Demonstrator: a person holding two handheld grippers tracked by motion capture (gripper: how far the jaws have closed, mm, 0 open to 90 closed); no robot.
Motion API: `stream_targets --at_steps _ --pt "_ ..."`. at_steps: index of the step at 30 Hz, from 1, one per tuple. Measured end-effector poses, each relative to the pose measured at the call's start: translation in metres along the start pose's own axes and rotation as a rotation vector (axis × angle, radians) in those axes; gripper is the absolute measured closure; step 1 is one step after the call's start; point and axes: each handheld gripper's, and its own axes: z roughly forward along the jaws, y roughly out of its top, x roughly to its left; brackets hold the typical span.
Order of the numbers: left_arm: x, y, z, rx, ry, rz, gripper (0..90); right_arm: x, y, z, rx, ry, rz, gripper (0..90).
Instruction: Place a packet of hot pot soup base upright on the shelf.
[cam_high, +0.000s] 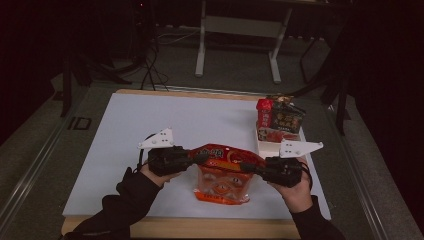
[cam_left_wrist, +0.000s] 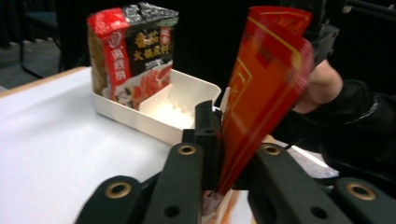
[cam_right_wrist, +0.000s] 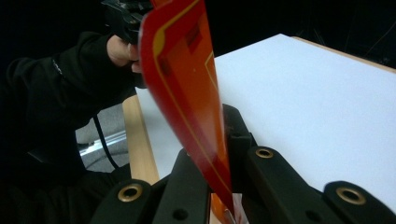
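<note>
Near table edge, two dark-sleeved forearms come in, each hand holding tongs. Left tongs (cam_high: 200, 158) pinch the left top corner of a red-orange snack bag (cam_high: 223, 175); right tongs (cam_high: 248, 166) pinch its right top corner. Bag hangs between them, stretched by its top edge, low over the near-centre of the white table (cam_high: 150, 130), bottom edge toward the near side; touching the table or not, cannot tell. Printed front faces up toward the high camera.

Left gripper view: black jaws closed on the thin red foil edge (cam_left_wrist: 261, 93), which rises up and to the right between them; bag slightly blurred. Jaws not fully pressed together, film still clamped. Beyond it the other hand (cam_left_wrist: 322, 84) and dark sleeve.

Right gripper view: jaws pressed tight on the red bag edge (cam_right_wrist: 187, 84) with yellow line print, foil standing up between them. Far behind, the other hand (cam_right_wrist: 122, 52) with its gripper.

Far right on the table: white divided tray (cam_high: 267, 145), just beyond the right gripper. Standing in its far compartment, a red-and-black seasoning packet (cam_high: 280, 119), upright, leaning slightly. Near compartment (cam_left_wrist: 168, 109) of the tray bare white.

Grey three-cornered plates sit on top of both grippers. Background floor dark, with a table frame and cables.
</note>
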Motion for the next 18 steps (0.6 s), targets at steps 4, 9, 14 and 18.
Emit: stream_targets --at_steps 4,9,14,18 --pt "-0.001 0.003 -0.002 -0.019 0.014 -0.001 75.3 0.000 0.008 -0.002 -0.007 -0.005 -0.022 90.0" --pt "-0.003 0.005 -0.003 -0.014 0.025 0.003 55.8 -0.003 0.014 -0.004 -0.021 -0.003 -0.023 90.0" --pt "-0.002 0.003 -0.003 0.016 0.059 -0.003 31.7 -0.006 0.019 -0.005 -0.028 -0.011 -0.029 90.0" --pt "-0.002 -0.003 -0.003 0.036 0.058 -0.003 15.2 -0.008 0.022 -0.009 -0.038 -0.009 -0.029 90.0"
